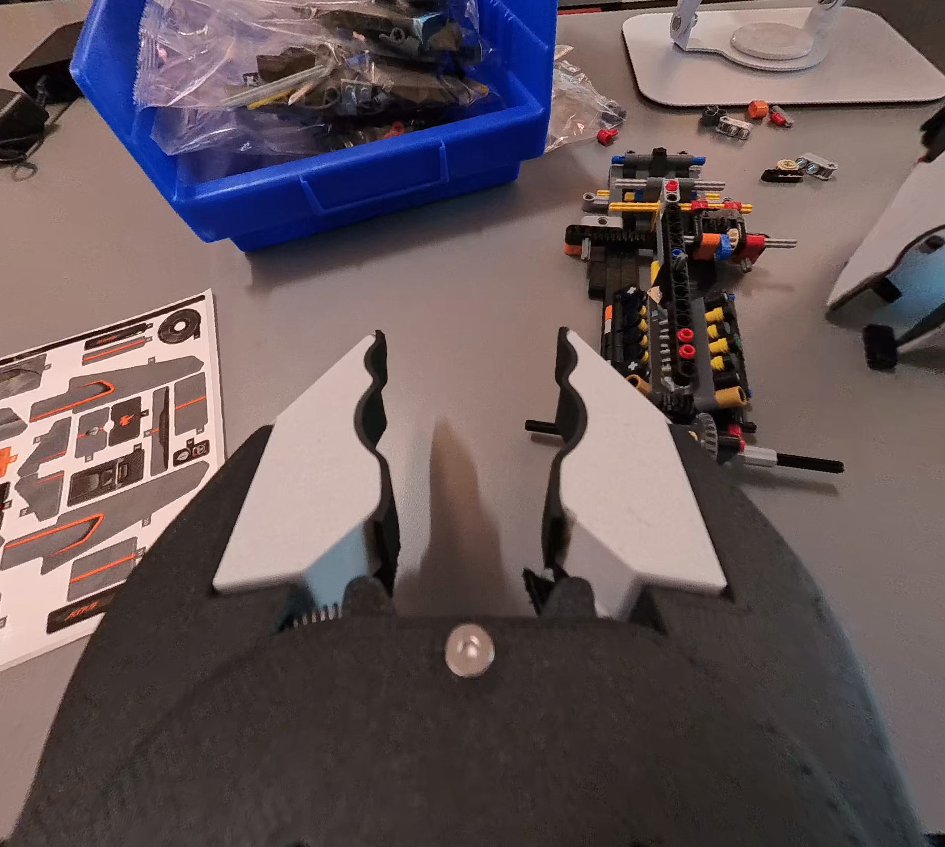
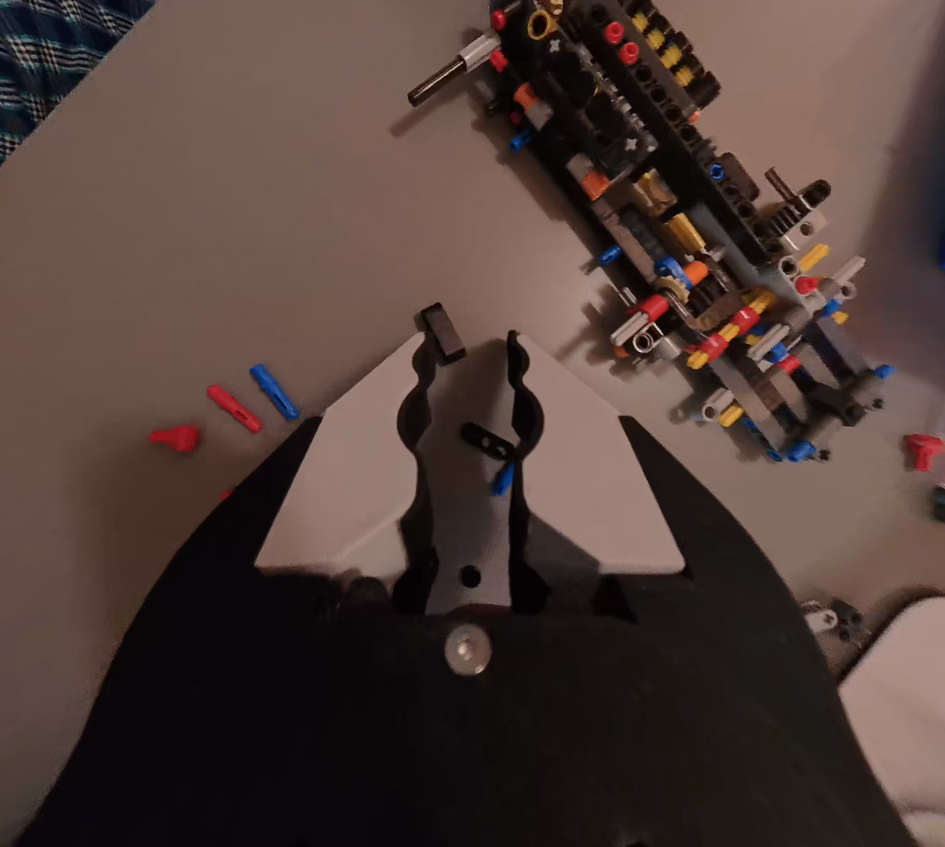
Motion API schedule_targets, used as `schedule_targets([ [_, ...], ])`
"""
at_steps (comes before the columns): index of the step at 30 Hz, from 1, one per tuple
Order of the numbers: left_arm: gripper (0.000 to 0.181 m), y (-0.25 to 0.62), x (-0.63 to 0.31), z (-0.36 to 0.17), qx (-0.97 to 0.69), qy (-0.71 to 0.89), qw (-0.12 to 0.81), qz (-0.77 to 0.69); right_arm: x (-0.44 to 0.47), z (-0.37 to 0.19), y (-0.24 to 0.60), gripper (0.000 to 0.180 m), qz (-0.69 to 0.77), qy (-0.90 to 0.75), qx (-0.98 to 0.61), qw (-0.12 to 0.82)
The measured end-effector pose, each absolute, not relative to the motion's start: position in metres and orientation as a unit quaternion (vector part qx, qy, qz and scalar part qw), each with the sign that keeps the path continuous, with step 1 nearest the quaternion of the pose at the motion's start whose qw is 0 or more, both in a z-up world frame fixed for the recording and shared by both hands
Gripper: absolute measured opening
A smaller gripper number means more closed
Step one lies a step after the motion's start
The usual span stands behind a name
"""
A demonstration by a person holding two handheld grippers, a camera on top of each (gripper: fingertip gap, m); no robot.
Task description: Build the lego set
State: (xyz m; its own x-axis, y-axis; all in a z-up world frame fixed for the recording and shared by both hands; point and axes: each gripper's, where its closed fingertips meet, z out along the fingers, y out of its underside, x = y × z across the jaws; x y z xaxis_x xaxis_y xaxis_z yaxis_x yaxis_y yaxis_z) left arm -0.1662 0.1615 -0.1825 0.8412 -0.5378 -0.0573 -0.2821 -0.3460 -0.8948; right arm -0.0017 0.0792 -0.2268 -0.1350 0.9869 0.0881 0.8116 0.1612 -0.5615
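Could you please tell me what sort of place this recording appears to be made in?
Probably an office desk used as a workbench: a grey desk carries a monitor-arm base, with carpet and chair legs behind. A blue bin of bagged parts sits beside the part-built lego model.

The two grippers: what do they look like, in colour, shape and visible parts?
Both look alike. The left gripper has a wide, black, matte body curving out like wings, with a round silver screw head at its centre. Its two fingers are light grey wedges, lined inside with wavy black pads. The right gripper shows the same build. No cables, markings or sleeves show.
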Motion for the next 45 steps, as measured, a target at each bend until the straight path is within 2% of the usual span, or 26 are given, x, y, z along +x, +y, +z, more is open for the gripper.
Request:
schedule_targets([
  [5,0.065,0.161,-0.166,-0.182,-0.81,0.253,0.515,-0.126,0.008,-0.226,0.067,0.018,0.204,-0.745,-0.604,0.197],
  [13,0.064,0.161,-0.167,-0.181,-0.808,0.253,0.518,-0.125,-0.001,-0.23,0.073,0.009,0.207,-0.734,-0.61,0.216],
  [19,0.064,0.161,-0.167,-0.18,-0.807,0.253,0.52,-0.124,0.0,-0.217,0.069,0.028,0.224,-0.72,-0.62,0.216],
  [23,0.065,0.161,-0.166,-0.181,-0.807,0.254,0.518,-0.124,-0.005,-0.217,0.064,0.029,0.248,-0.707,-0.629,0.206],
  [28,0.067,0.16,-0.166,-0.18,-0.806,0.255,0.519,-0.126,-0.009,-0.225,0.071,0.017,0.249,-0.685,-0.655,0.201],
  [32,0.057,0.149,-0.153,-0.191,-0.812,0.294,0.482,-0.147,-0.012,-0.221,0.083,0.01,0.248,-0.655,-0.68,0.217],
  [37,0.055,0.14,-0.143,-0.189,-0.808,0.325,0.458,-0.178,-0.016,-0.223,0.092,0.013,0.245,-0.626,-0.704,0.229],
  [42,0.058,0.133,-0.135,-0.19,-0.808,0.342,0.426,-0.222,-0.008,-0.212,0.098,0.029,0.242,-0.615,-0.711,0.24],
  [45,0.058,0.124,-0.127,-0.193,-0.806,0.35,0.4,-0.261,0.007,-0.205,0.099,0.027,0.233,-0.62,-0.71,0.238],
])
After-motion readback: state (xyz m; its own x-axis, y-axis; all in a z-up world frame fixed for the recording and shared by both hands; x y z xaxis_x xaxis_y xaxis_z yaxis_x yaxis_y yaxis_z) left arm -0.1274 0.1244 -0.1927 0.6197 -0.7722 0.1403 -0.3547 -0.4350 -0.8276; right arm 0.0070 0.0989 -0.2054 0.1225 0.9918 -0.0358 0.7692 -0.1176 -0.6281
